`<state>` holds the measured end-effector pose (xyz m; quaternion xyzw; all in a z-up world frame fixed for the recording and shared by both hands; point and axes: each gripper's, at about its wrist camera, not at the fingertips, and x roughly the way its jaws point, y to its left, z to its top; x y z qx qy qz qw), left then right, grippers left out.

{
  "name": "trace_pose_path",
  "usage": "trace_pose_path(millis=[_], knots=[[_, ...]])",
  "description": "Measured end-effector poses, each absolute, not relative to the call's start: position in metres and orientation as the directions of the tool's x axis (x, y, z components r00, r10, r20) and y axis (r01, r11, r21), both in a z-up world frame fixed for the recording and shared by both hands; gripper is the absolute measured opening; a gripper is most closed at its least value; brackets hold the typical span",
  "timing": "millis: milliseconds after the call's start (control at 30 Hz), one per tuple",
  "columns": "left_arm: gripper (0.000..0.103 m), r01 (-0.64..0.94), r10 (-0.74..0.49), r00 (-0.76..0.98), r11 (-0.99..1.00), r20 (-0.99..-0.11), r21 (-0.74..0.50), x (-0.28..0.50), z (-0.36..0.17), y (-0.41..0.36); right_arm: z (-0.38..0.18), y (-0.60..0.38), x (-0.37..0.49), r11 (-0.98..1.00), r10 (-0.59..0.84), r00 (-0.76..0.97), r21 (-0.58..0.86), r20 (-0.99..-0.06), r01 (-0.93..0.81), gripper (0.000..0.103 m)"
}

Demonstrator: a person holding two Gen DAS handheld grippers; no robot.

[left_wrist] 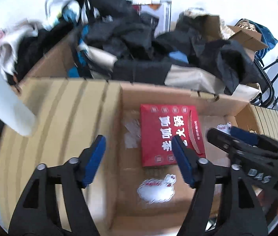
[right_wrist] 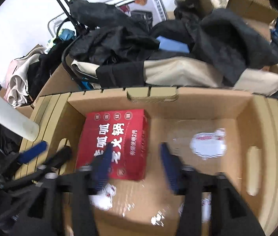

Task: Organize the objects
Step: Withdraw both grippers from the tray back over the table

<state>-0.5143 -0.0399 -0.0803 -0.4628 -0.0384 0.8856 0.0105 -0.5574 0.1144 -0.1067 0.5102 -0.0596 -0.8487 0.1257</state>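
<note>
1. Open cardboard box [right_wrist: 213, 106] fills both views, flaps folded out; cartoon stickers [right_wrist: 207, 143] on its floor.
2. Red carton [right_wrist: 117, 143] with white Chinese characters lies flat on the box floor, near the far wall, toward the box's left side in the right wrist view, not touching the left wall as far as visible.
3. Left gripper [left_wrist: 139, 161]: jaws spread wide, nothing between them; it hovers over the left part of the box, right blue pad overlapping the red carton's near edge in view. Contact cannot be told.
4. Right gripper [right_wrist: 135, 163]: jaws wide apart, holding nothing; left pad overlaps the carton's near part, blurred.
5. White cylinder bottle [right_wrist: 9, 116] lies tilted over the box's left flap.
6. Behind the far wall: pile of dark clothes [right_wrist: 119, 39] on a beige bag [right_wrist: 182, 72], more cardboard boxes behind it.
</note>
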Motion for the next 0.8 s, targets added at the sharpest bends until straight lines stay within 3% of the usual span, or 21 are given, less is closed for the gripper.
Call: trace_pose_path(millis=[33,333,467,800], knots=[[0.078,0.012,0.050,-0.585,-0.997,-0.810,-0.070,-0.508,-0.072,-0.041,-0.096,0.121,-0.551,-0.958,-0.285,-0.446,0.236,-0.848,0.164,0.082],[0.090,0.004,-0.025,-0.677,-1.000,-0.736,0.030,-0.411,0.000,-0.058,-0.021,0.158,-0.471,-0.958,-0.253,-0.501,0.143,-0.828,0.248,0.083],[0.092,0.041,-0.102,-0.738,-0.994,-0.667,0.106,-0.345,0.001,-0.059,-0.002,0.164,-0.421,-0.953,-0.244,-0.528,0.102,-0.814,0.284,0.083],[0.094,0.055,-0.107,-0.755,-0.993,-0.647,0.101,-0.190,-0.018,-0.050,-0.020,0.167,-0.273,-0.910,-0.318,-0.540,0.093,-0.779,0.403,0.083]])
